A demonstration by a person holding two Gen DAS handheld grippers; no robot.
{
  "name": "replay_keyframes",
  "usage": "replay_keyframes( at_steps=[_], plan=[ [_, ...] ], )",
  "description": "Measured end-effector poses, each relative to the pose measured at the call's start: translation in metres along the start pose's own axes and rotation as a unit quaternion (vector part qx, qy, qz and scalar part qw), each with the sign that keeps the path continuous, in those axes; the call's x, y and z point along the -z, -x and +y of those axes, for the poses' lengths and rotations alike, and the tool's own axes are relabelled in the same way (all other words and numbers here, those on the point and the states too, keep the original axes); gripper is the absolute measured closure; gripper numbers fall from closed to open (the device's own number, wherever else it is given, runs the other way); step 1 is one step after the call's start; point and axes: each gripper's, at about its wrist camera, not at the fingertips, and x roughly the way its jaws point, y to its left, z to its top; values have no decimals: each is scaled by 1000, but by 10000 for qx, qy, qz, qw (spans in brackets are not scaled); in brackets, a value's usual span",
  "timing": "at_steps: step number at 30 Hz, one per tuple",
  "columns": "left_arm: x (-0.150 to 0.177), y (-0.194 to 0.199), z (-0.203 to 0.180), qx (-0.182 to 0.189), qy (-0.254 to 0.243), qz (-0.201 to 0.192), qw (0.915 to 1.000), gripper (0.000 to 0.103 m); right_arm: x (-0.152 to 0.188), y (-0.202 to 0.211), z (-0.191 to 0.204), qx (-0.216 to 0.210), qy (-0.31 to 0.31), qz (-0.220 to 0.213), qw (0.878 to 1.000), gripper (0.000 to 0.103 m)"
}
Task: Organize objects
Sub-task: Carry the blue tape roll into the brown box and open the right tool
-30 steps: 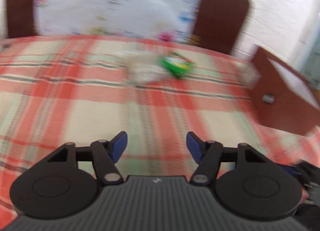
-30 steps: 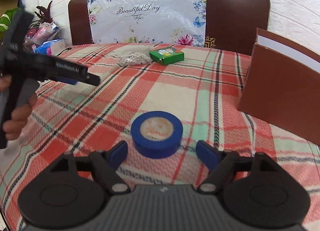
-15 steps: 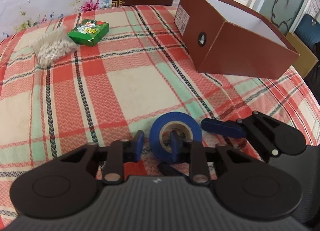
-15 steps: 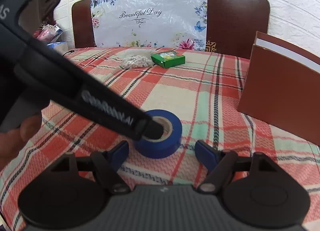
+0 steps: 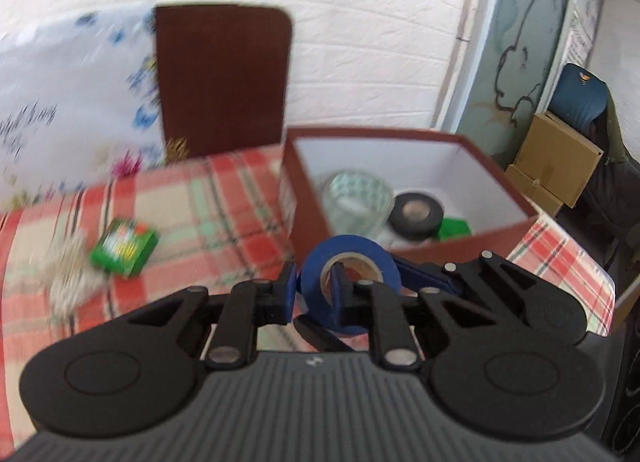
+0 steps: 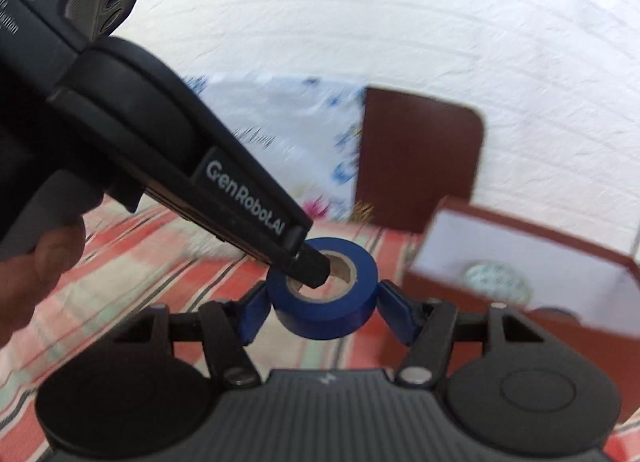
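Note:
A blue tape roll (image 5: 352, 258) hangs above the plaid table, held from both sides. My left gripper (image 5: 312, 290) is closing on the roll's wall, with one pad outside and the other inside the core. In the right wrist view the blue tape roll (image 6: 326, 308) sits between my right gripper's (image 6: 324, 312) blue pads, which are closing and touch its outer sides. The left gripper (image 6: 314, 270) reaches in from the upper left. Just beyond stands an open brown box (image 5: 304, 198) holding a clear tape roll (image 5: 358, 198), a black tape roll (image 5: 416, 216) and something green.
A small green box (image 5: 122, 248) and a bag of white beads (image 5: 70, 282) lie on the tablecloth at the left. A brown chair back (image 5: 222, 78) stands behind the table. A cardboard box (image 5: 556, 158) sits off the table's right. A person's hand (image 6: 36, 262) grips the left handle.
My left gripper swung in from the left and pinched the roll's wall. The right pads closed onto the roll. The roll rose off the table, and the open box now shows close ahead.

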Motion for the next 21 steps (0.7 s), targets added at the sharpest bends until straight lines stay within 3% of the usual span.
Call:
replay_keyframes(
  at_steps=[4, 10, 12, 13, 16, 18, 21],
  plan=[
    [-29, -35, -22, 149, -197, 10, 9997, 83, -9, -12, -38, 390, -146, -136, 9990, 43],
    [-50, -90, -52, 327, -398, 285, 9983, 82, -4, -36, -92, 783, -499, 108, 9956, 43],
    [-51, -107, -60, 361, -339, 449, 9978, 76, 0, -44, -109, 880, -647, 268, 9937, 39],
    [-51, -112, -64, 316, -347, 489, 9977, 66, 2, -44, -117, 991, -731, 273, 9920, 30],
    [-46, -112, -67, 412, -238, 356, 9982, 52, 13, -33, -141, 1144, -1187, 185, 9861, 29],
    [-42, -108, -67, 443, -152, 354, 9983, 51, 21, -24, -149, 1110, -1404, 181, 9837, 28],
    [-41, -96, -74, 98, -317, 227, 9992, 53, 30, -14, -149, 1252, -1473, 167, 9810, 29]
  ],
)
